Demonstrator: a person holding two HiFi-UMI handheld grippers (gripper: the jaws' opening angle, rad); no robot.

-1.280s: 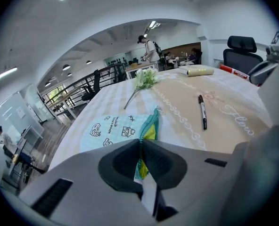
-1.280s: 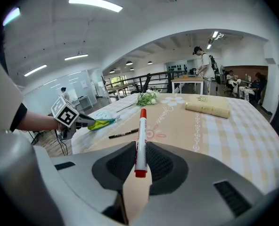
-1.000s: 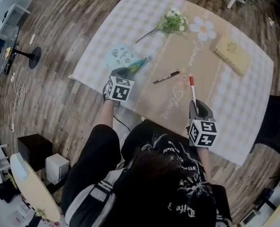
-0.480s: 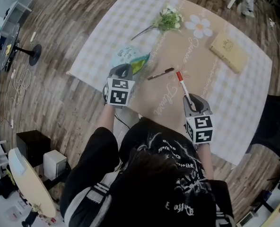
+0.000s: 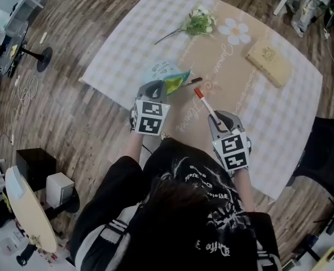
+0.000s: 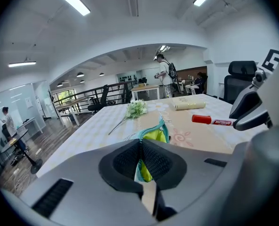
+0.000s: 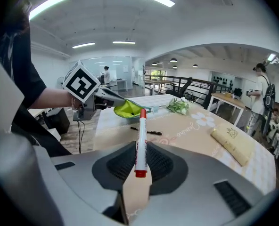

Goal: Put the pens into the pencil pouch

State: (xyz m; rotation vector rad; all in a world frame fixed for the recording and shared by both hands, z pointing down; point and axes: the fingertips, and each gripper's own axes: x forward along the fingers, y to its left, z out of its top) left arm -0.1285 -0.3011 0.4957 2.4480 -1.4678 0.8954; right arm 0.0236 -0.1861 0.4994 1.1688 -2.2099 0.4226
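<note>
A teal pencil pouch with a yellow-green lining hangs lifted off the table, its mouth gaping. My left gripper is shut on the pouch's near edge; in the left gripper view the pouch rises from between my left gripper's pads. My right gripper is shut on a white whiteboard marker with a red cap, which points up-left at the pouch. The marker stands upright in my right gripper. A black pen lies on the table just beyond the pouch.
A bunch of white flowers lies at the table's far side. A beige notebook sits at the far right. The table's near edge runs just in front of both grippers. A black chair stands to the right.
The left gripper has lifted the pouch and carried it right, toward the marker. The right gripper has rolled and shifted left, so the marker now slants toward the pouch.
</note>
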